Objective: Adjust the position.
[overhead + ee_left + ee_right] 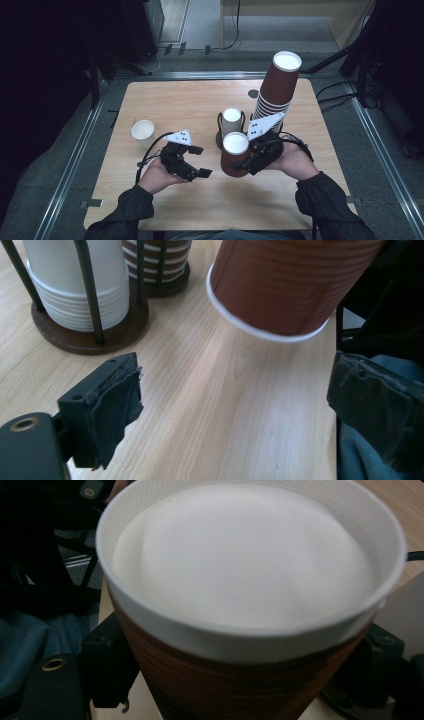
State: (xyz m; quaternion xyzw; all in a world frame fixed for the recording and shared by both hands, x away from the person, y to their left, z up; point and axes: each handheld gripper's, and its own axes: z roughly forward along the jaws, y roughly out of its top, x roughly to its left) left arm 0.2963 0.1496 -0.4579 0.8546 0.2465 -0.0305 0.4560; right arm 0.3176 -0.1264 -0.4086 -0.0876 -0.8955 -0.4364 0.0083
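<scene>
- Brown ribbed paper cup (235,154), upside down with its white base up, sits clamped by its sides in the right gripper (248,161), just above the wooden desk (165,105) near the cup racks.
- Left gripper (199,161) stands wide, nothing between its pads.
- Light and thin-walled, it probably crushes easily; grip gently across the ribbed wall, mid-height, not the rim.
</scene>
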